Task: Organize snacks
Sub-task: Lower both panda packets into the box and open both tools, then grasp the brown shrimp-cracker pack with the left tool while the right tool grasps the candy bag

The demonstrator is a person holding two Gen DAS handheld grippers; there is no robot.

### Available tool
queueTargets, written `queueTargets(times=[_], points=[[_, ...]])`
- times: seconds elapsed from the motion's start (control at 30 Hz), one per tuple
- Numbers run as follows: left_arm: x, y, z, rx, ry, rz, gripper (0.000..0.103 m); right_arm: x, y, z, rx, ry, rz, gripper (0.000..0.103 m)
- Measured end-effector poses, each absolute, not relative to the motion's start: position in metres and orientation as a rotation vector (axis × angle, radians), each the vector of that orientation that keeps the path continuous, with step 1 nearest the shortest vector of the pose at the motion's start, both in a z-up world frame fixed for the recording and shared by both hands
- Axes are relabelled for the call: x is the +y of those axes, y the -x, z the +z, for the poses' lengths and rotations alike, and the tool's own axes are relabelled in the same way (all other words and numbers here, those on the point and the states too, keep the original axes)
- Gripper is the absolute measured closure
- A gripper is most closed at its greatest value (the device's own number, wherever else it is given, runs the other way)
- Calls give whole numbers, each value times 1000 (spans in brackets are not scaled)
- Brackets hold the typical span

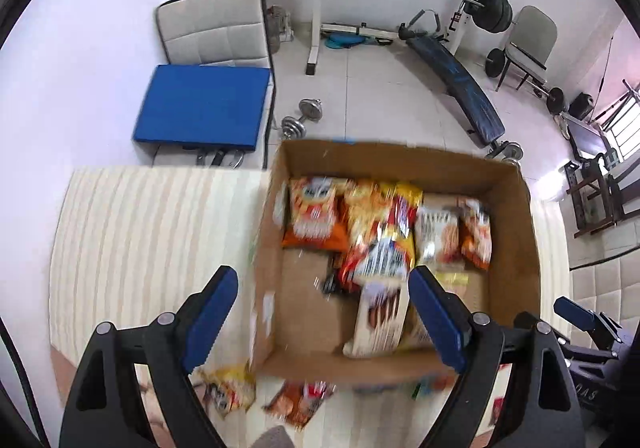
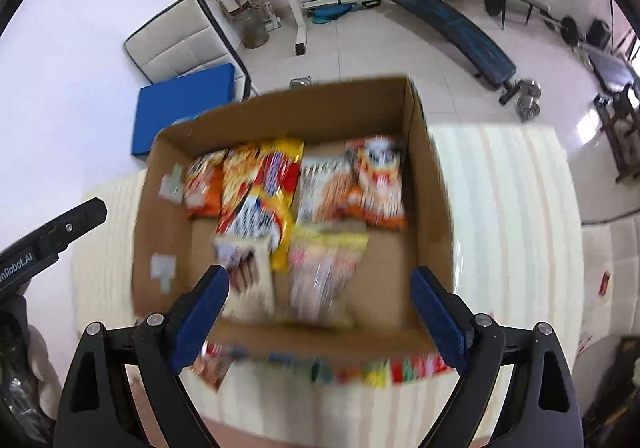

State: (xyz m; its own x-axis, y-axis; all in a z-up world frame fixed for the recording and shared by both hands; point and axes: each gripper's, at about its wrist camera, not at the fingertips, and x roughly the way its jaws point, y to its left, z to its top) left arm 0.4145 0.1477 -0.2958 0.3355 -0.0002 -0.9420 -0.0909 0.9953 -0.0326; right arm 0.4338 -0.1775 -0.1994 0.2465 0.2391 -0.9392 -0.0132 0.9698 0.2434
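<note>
An open cardboard box [image 1: 520,248] [image 2: 424,176] stands on a striped cream table and holds several snack packets: orange ones [image 1: 316,216] [image 2: 380,184], a red-and-yellow one [image 1: 380,244] [image 2: 264,200], a pale cookie pack [image 1: 380,320] [image 2: 248,280] and a yellow-edged pack [image 2: 324,272]. My left gripper [image 1: 324,312] is open and empty above the box's near left part. My right gripper [image 2: 320,312] is open and empty above the box's near edge. Both views are motion-blurred.
Loose snack packets lie on the table in front of the box [image 1: 232,388] [image 1: 300,400] [image 2: 360,368]. A chair with a blue cushion [image 1: 204,104] stands behind the table. Weight rack, bench [image 1: 456,88] and dumbbells sit on the floor beyond.
</note>
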Motion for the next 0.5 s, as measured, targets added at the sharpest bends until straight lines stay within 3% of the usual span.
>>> queueTargets(times=[0.23, 0.5], points=[[163, -325, -339, 1309, 56, 127, 16, -184, -356, -243, 1382, -215, 165, 9], [166, -287, -444, 1534, 80, 122, 16, -183, -341, -331, 1503, -215, 109, 9]])
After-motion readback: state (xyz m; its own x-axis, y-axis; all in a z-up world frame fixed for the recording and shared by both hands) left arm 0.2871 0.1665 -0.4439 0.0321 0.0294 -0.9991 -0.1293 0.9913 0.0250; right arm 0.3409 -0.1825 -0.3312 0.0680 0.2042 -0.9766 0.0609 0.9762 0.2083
